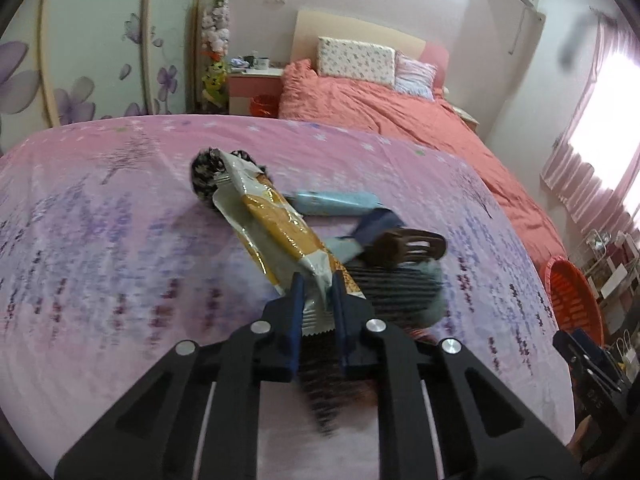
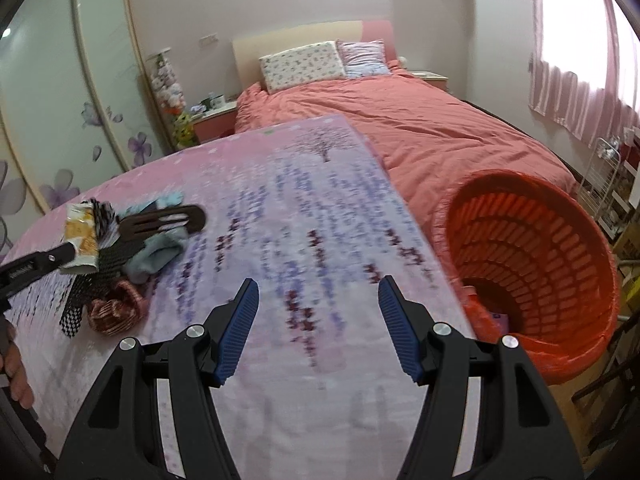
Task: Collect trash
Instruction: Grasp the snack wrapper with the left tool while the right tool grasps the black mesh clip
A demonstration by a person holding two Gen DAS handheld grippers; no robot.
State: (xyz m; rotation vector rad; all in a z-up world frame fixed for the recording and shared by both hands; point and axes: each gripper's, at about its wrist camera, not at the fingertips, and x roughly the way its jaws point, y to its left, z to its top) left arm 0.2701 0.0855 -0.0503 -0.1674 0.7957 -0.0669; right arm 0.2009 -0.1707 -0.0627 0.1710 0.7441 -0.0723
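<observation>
Left hand-held gripper (image 1: 317, 280): jaws drawn close together, pads pressed on the crimped end of a yellow-and-white snack wrapper (image 1: 272, 224). The wrapper angles away from the jaws across a small pile on the surface (image 1: 120, 240), which is covered by a pink cloth printed with purple trees.

Pile contents, left wrist view: a black-and-white patterned item (image 1: 204, 176) at the wrapper's far end, a light blue packet (image 1: 336, 203) just beside the wrapper, a brown hair clip (image 1: 412, 246) on top of a pale blue cloth (image 1: 434, 292), and a black mesh strip (image 1: 384, 284) under the jaws (image blurred here, edges uncertain). The right wrist view adds a coppery crumpled ball (image 2: 114, 312) at the near edge of the pile.

Right hand-held gripper (image 2: 318, 326): jaws spread wide, nothing between the blue ribbed pads (image 2: 236, 336). It hangs over bare cloth, well apart from the pile.

Orange slatted basket (image 2: 532, 264): beside the right edge of the surface, mouth tilted toward the camera, a pink item visible at its bottom. A bed with a coral quilt (image 2: 420, 128) lies beyond.
</observation>
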